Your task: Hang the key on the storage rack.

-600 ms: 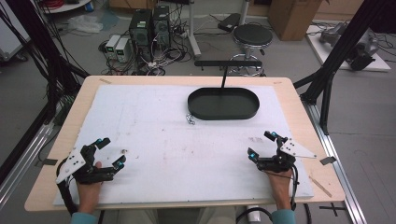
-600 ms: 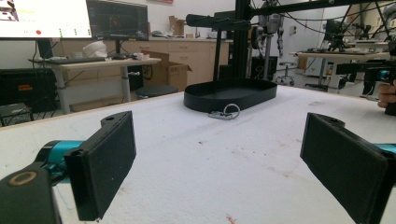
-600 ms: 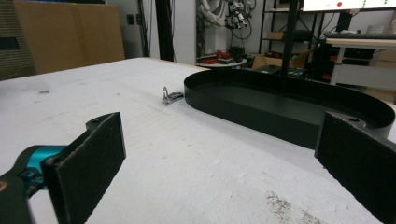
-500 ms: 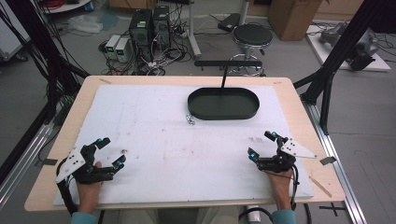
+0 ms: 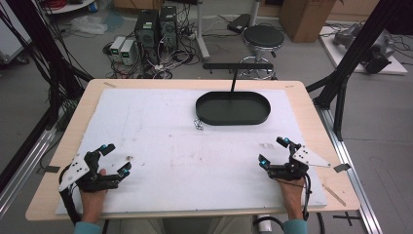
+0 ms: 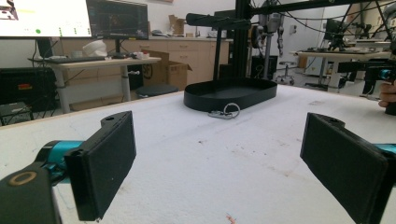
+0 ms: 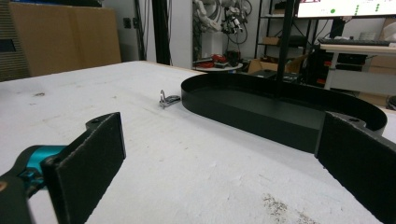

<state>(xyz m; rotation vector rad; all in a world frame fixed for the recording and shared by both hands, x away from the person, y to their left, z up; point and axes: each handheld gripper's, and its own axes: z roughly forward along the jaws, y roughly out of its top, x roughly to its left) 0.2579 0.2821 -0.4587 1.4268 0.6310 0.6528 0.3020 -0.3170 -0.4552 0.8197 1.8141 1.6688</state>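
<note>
A black oval tray (image 5: 233, 108) (image 6: 229, 92) (image 7: 280, 109) with an upright post and crossbar sits at the back middle of the white foam board (image 5: 160, 146). A small metal clip with a ring (image 5: 198, 124) (image 6: 224, 112) (image 7: 167, 99) lies on the board just off the tray's front-left rim. My left gripper (image 5: 113, 159) (image 6: 224, 168) rests open at the front left, nothing between its jaws. At the front right my right gripper (image 5: 273, 151) (image 7: 224, 168) is open too and holds nothing. Both are far from the clip.
The board lies on a wooden table (image 5: 311, 112) framed by black struts (image 5: 350, 53). Behind the table stand computers (image 5: 156, 24), cables and a black stool (image 5: 263, 36) on the floor. A small brown mark (image 5: 129, 158) sits on the board by the left gripper.
</note>
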